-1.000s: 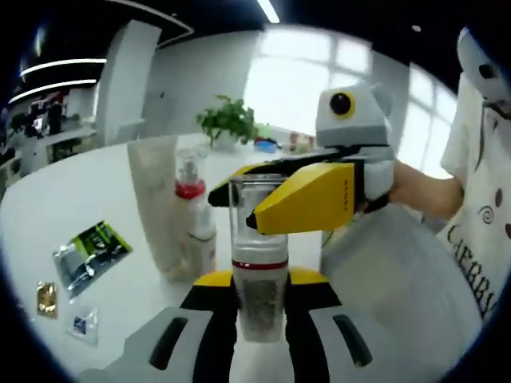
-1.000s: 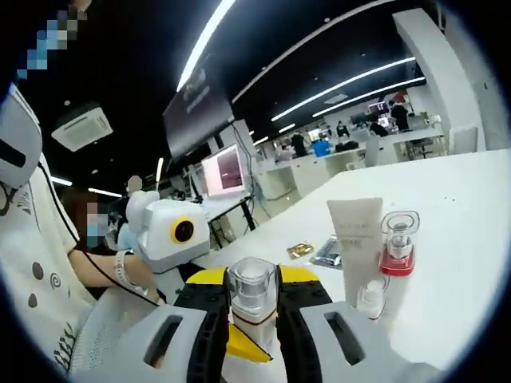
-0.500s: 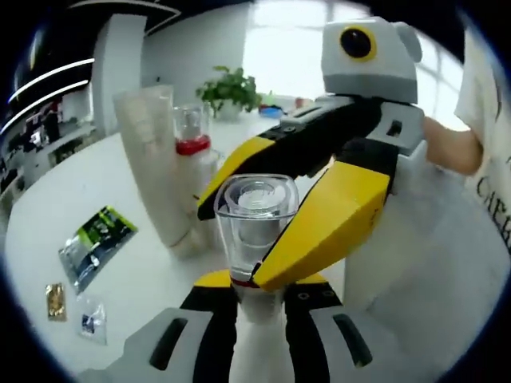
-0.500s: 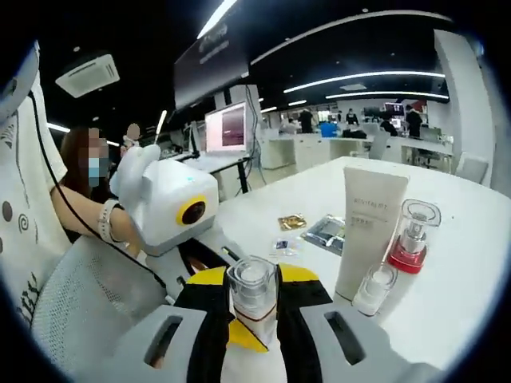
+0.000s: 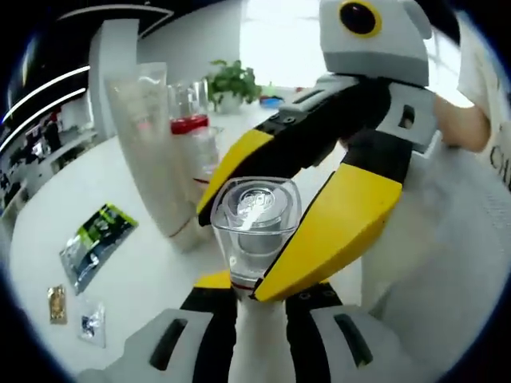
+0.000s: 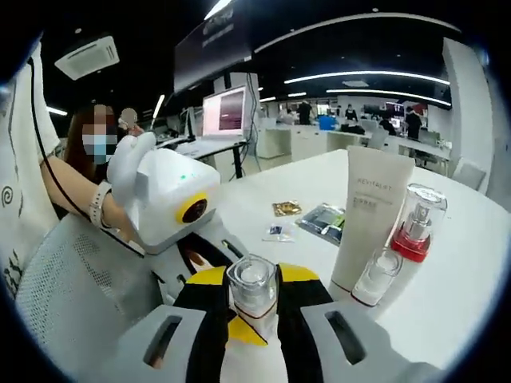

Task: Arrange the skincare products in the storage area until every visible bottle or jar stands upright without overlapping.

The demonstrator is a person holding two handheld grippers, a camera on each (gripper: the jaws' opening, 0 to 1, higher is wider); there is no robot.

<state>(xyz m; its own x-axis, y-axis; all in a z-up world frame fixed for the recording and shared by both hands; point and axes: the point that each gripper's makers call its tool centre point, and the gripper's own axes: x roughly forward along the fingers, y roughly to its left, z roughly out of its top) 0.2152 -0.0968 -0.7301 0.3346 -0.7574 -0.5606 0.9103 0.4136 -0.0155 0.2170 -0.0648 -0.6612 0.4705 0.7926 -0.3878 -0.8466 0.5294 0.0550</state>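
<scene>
Bottle: clear-capped bottle [image 5: 255, 231] was held above the white table [image 6: 471, 263], near the upright tube [image 6: 369, 215] and red-collared pump bottle [image 6: 415, 227].
Left gripper [image 5: 257, 315]: jaws closed on the bottle's body.
Right gripper [image 6: 254, 323]: jaws closed on the same bottle, near its cap.
Risk: with 2 grips on 1 bottle, uneven pulling could twist it loose or topple the standing products.

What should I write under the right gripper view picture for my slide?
Both grippers' jaws hold one clear-capped bottle beside a standing cream tube on a white table.
</scene>
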